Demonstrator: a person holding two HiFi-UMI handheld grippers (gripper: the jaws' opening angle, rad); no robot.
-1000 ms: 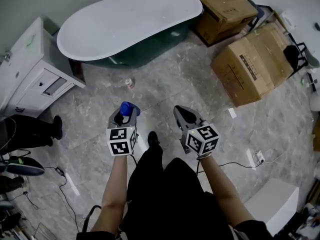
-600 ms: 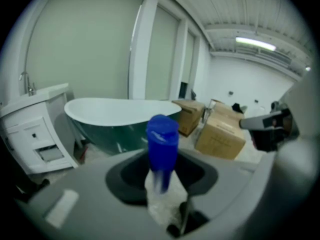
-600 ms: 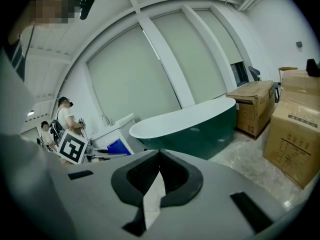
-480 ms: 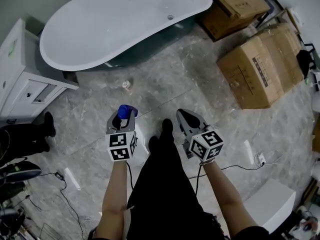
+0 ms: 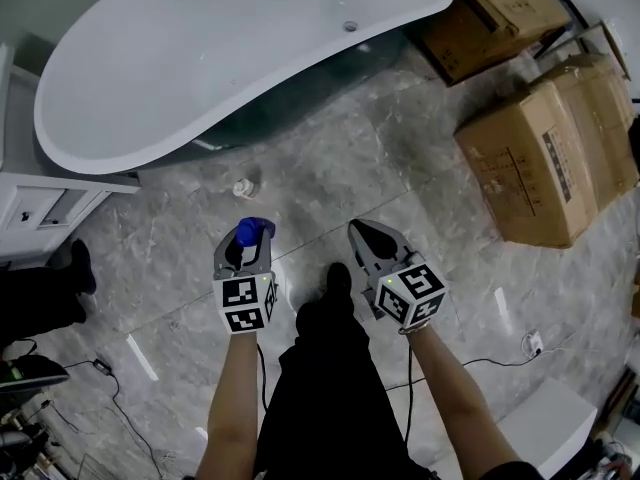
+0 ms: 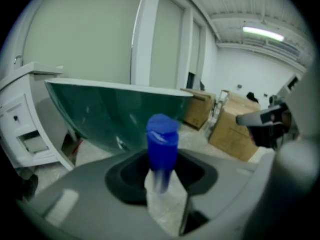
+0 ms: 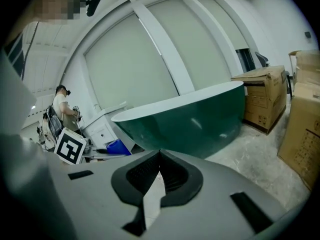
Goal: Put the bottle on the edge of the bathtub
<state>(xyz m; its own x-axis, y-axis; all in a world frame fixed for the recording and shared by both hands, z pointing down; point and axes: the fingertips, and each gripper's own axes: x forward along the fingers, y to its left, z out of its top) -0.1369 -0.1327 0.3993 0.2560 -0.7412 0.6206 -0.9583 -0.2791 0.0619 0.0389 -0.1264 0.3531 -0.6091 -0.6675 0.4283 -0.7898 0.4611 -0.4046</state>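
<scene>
A bottle with a blue cap (image 5: 253,231) stands upright in my left gripper (image 5: 244,252), which is shut on it below the cap. In the left gripper view the blue cap (image 6: 162,140) rises between the jaws of the left gripper (image 6: 162,171). My right gripper (image 5: 367,240) is beside it, shut and empty; the tips of the right gripper (image 7: 159,156) meet in its own view. The bathtub (image 5: 230,48), white inside and dark green outside (image 6: 115,114), lies ahead across the floor, apart from both grippers. Its green side (image 7: 200,119) fills the right gripper view.
Cardboard boxes (image 5: 545,163) stand right of the tub, with more of them (image 5: 500,8) behind. A white cabinet (image 5: 30,208) is at the left. A small can (image 5: 242,187) lies on the marble floor in front of the tub. Cables (image 5: 490,360) trail near my legs.
Both grippers have sunk and come closer to the tub, which looks larger and nearer in the head view. The bottle stays in the left gripper.
</scene>
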